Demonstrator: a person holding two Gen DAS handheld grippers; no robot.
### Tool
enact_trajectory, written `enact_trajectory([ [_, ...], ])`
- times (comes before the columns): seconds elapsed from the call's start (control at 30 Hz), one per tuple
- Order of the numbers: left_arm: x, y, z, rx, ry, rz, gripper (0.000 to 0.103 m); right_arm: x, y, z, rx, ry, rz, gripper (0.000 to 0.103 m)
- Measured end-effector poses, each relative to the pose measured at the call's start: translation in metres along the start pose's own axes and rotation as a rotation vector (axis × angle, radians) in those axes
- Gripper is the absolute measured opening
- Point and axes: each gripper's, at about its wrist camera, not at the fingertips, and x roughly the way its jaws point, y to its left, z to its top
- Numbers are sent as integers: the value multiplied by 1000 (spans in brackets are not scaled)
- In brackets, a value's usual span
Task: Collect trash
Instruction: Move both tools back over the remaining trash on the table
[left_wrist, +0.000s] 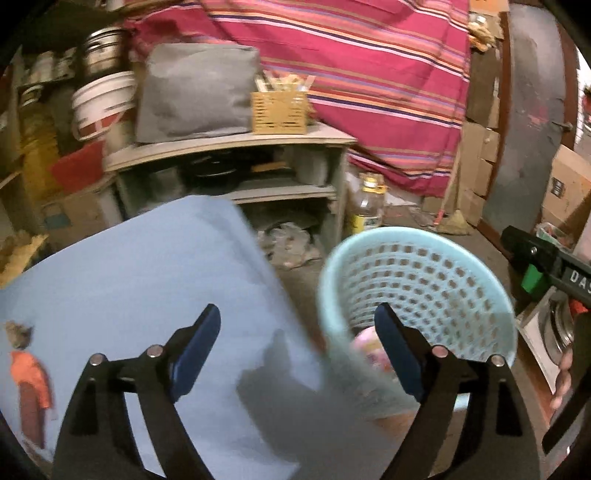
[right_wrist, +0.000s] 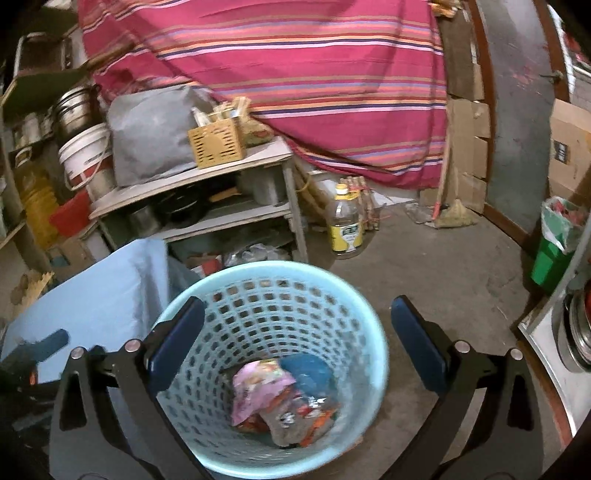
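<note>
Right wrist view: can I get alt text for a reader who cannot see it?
A light blue perforated plastic basket stands on the concrete floor directly below the open right gripper, with crumpled pink and orange wrappers at its bottom. A table covered in light blue cloth is to its left, and a cluttered shelf and red striped fabric lie behind.

A cluttered home storeroom: stacked buckets (right_wrist: 86, 155), cardboard boxes (right_wrist: 467, 122), oil bottle (right_wrist: 345, 223).

One basket (right_wrist: 373, 343) — perhaps four wrappers (right_wrist: 258, 387)
</note>
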Motion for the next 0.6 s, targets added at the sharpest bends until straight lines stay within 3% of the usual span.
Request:
enact_trajectory([
  [0.23,-39,92,-24,-40,26,135,88,3,67,-10,-81,24,95,98],
  [0.43,-72,182,-46,-134,40,250,89,0,126,-24,-146,39,161,99],
  [0.6,-90,234,-65,-209,55,287,91,-3,162,-33,-165,53,209,99],
])
